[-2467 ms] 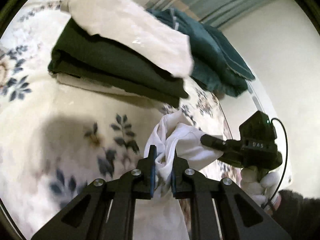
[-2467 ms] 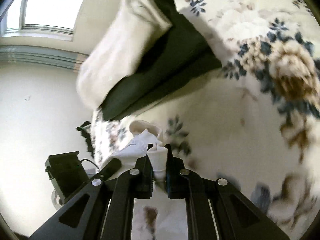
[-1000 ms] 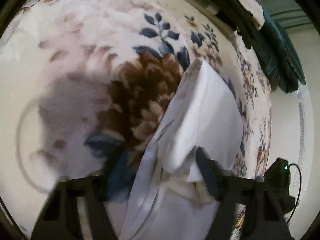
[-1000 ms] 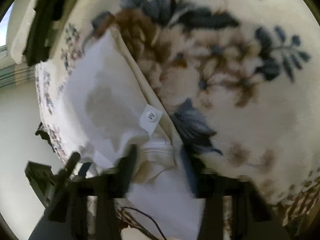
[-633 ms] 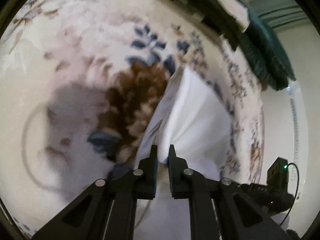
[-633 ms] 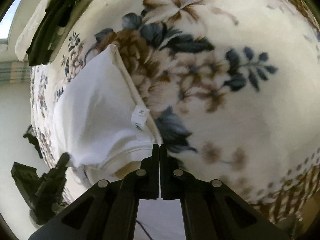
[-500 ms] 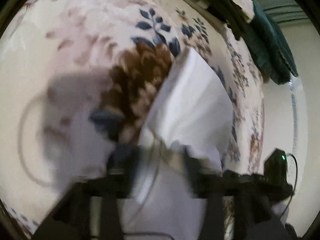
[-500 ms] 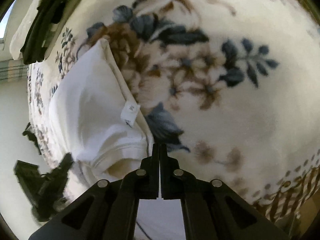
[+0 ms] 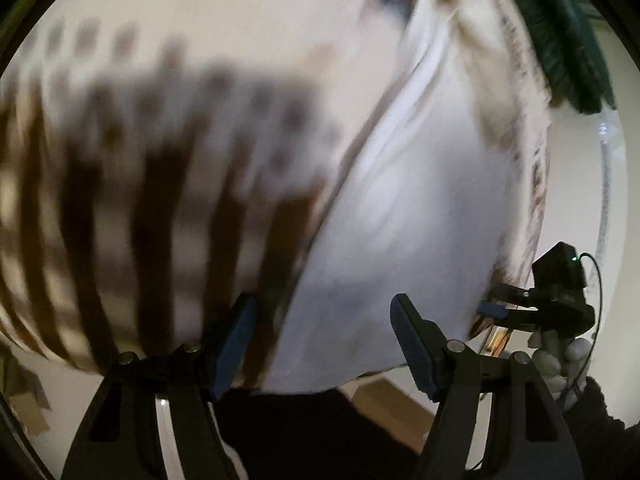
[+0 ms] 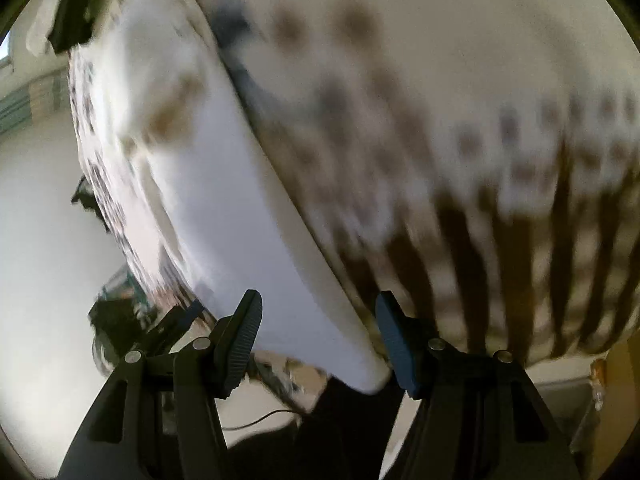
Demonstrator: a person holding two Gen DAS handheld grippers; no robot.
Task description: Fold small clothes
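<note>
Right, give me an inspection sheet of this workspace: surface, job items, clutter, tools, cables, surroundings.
Surface: floral blanket, cream with brown and blue print, blurred by motion.
Job's things: white garment spread flat on the blanket, near edge at both tools.
Clutter: dark green clothes at the far edge; dark folded pile there too.
Grippers: left tool open, empty; right tool open, empty.
Cables: black cable on the right tool's unit.
Surroundings: pale wall; window corner, top left.
</note>
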